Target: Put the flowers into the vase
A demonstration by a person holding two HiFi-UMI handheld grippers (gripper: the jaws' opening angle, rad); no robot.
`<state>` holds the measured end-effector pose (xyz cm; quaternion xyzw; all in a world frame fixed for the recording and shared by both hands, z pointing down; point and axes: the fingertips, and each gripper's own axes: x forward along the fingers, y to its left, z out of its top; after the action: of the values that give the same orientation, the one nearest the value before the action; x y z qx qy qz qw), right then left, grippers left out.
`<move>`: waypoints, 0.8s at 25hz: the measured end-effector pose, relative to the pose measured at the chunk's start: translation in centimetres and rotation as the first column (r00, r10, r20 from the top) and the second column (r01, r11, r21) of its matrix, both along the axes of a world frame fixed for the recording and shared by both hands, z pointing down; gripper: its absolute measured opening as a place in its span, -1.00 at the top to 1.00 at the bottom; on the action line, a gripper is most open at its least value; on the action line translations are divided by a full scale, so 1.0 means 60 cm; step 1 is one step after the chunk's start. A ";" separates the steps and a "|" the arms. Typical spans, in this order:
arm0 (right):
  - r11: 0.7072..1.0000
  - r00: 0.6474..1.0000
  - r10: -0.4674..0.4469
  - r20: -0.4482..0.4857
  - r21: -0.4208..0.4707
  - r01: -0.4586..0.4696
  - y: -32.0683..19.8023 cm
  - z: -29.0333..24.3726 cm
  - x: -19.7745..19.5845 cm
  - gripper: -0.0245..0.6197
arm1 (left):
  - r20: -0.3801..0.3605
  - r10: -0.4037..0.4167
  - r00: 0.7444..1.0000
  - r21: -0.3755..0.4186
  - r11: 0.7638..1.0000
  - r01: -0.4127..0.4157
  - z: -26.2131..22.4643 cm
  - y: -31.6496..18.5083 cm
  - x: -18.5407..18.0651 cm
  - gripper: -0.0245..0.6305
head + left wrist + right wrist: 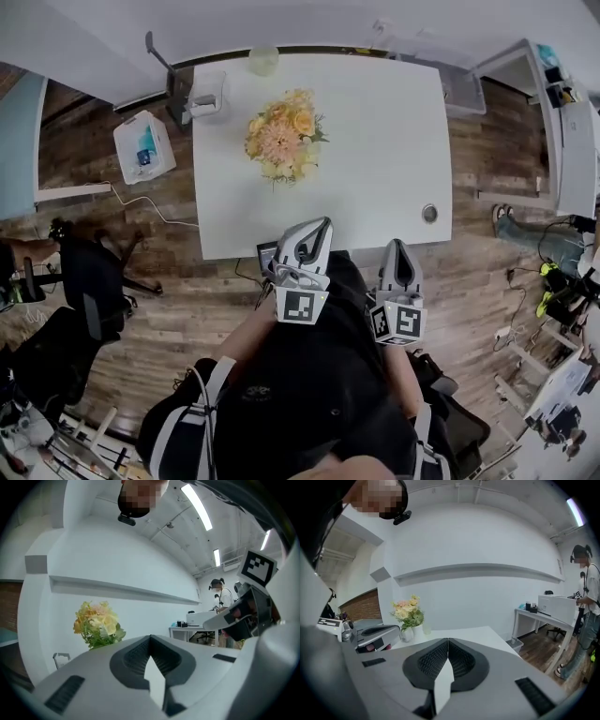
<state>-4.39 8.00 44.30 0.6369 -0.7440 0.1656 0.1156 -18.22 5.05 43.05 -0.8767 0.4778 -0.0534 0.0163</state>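
Observation:
A bunch of yellow and peach flowers [284, 136] stands on the white table [375, 141], left of its middle; the blooms hide the vase from above. In the right gripper view the flowers [408, 611] rise upright out of a small clear vase [407, 633]. The left gripper view shows only the flowers [97, 623] above the jaws. My left gripper [317, 228] and right gripper [397, 247] hang side by side at the table's near edge, well short of the flowers. Both are shut with nothing between the jaws, as the left gripper [150, 637] and right gripper [448, 640] show in their own views.
A pale cup [263, 61] sits at the table's far edge and a grey device [202, 98] at its far left corner. A round grommet [429, 213] is near the front right. On the floor lie a white box [143, 145] and black chairs [89, 272]. A person [586, 602] stands by a side table.

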 end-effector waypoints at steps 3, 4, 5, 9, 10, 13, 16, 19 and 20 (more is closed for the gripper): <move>0.999 0.999 -0.044 0.031 0.031 0.043 0.004 -0.011 -0.002 0.88 | -0.027 -0.007 1.000 0.023 1.000 0.007 -0.030 0.023 0.029 0.86; 0.998 0.997 -0.059 0.043 0.041 0.057 0.007 -0.014 -0.001 0.88 | -0.035 -0.015 0.999 0.022 1.000 0.015 -0.038 0.031 0.038 0.86; 0.996 0.996 -0.072 0.054 0.048 0.069 0.013 -0.017 0.003 0.88 | -0.038 -0.025 0.999 0.020 0.999 0.025 -0.042 0.040 0.048 0.86; 0.990 0.991 -0.120 0.059 0.084 0.115 0.059 -0.023 0.040 0.87 | 0.003 -0.056 0.998 0.002 0.998 0.056 -0.042 0.084 0.091 0.86; 0.988 0.990 -0.130 0.060 0.092 0.124 0.073 -0.024 0.056 0.88 | 0.021 -0.057 0.998 -0.002 0.998 0.057 -0.043 0.100 0.108 0.86; 0.981 0.984 -0.167 0.066 0.114 0.159 0.119 -0.026 0.112 0.87 | 0.065 -0.067 0.996 0.005 0.998 0.067 -0.054 0.152 0.179 0.86; 0.967 0.974 -0.220 0.058 0.144 0.210 0.158 -0.030 0.158 0.88 | 0.013 -0.116 0.993 -0.015 0.993 0.116 -0.068 0.192 0.247 0.86; 0.950 0.956 -0.279 0.087 0.168 0.262 0.189 -0.030 0.182 0.88 | 0.029 -0.134 0.991 -0.027 0.990 0.135 -0.066 0.233 0.306 0.86; 0.946 0.950 -0.295 0.102 0.171 0.276 0.199 -0.030 0.187 0.87 | 0.030 -0.141 0.990 -0.030 0.989 0.142 -0.065 0.247 0.320 0.86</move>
<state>6.84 19.95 42.51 0.5175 -0.8449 0.1290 0.0412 0.99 19.87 39.14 -0.8399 0.5376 -0.0740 0.0051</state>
